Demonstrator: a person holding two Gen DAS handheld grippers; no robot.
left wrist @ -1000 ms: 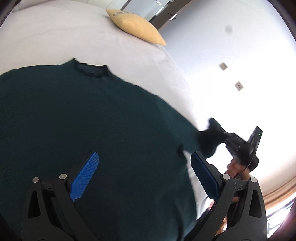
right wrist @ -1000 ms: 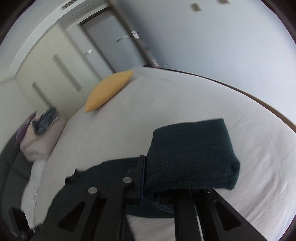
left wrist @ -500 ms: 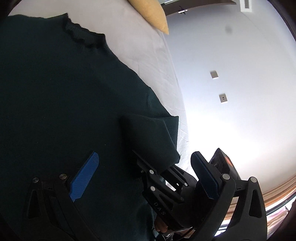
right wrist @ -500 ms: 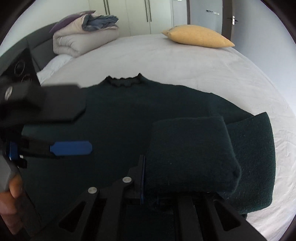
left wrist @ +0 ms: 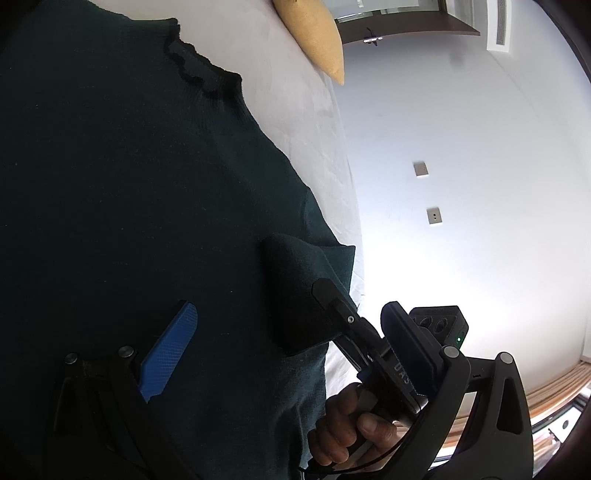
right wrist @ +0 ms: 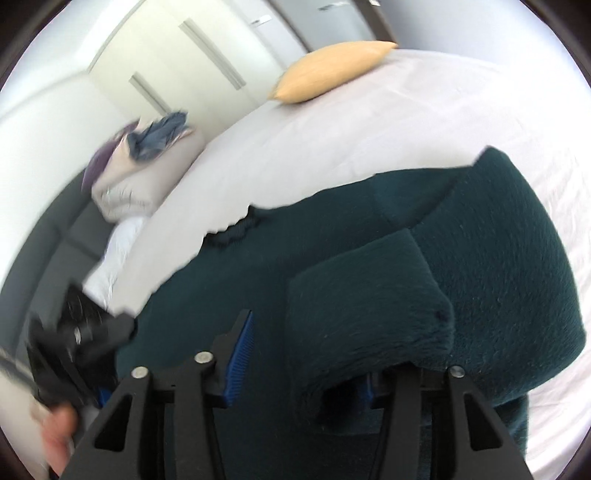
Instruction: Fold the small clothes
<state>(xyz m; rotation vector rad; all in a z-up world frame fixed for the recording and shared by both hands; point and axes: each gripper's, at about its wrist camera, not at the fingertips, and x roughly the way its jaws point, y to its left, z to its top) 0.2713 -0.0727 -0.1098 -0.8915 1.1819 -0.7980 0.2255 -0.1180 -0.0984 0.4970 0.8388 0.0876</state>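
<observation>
Left wrist view: the dark green sweater (left wrist: pixel 140 192) lies spread flat on the white bed (left wrist: pixel 295 110), its frilled collar (left wrist: pixel 199 70) toward the far end, where a yellow pillow (left wrist: pixel 314 33) sits. The left tool (left wrist: pixel 288 350) hangs low over the sweater with its blue pads (left wrist: pixel 168 354) standing wide apart and nothing between them. Just beyond its right finger, the right tool (left wrist: pixel 332 299) comes in from the bed's edge, a hand (left wrist: pixel 351 428) wrapped around its handle. The folded sleeve (left wrist: pixel 299 288) sits at its tip, laid back over the sweater's body. Behind is a pale wall with two small plates (left wrist: pixel 421 169).

Right wrist view: the picture is somewhat blurred. The sleeve (right wrist: pixel 369 310) is doubled over in a thick fold, lying on the sweater (right wrist: pixel 517 258) and reaching between the fingers of the right tool (right wrist: pixel 306 354). The jaws have just been opening: the left blue pad (right wrist: pixel 240 354) stands clear of the cloth, while the fold covers the right one, so no grip shows. The left tool (right wrist: pixel 81 339) is a dark blur at the lower left. On the bed (right wrist: pixel 332 129) are the pillow (right wrist: pixel 332 70) and a stack of bedding (right wrist: pixel 147 173).
</observation>
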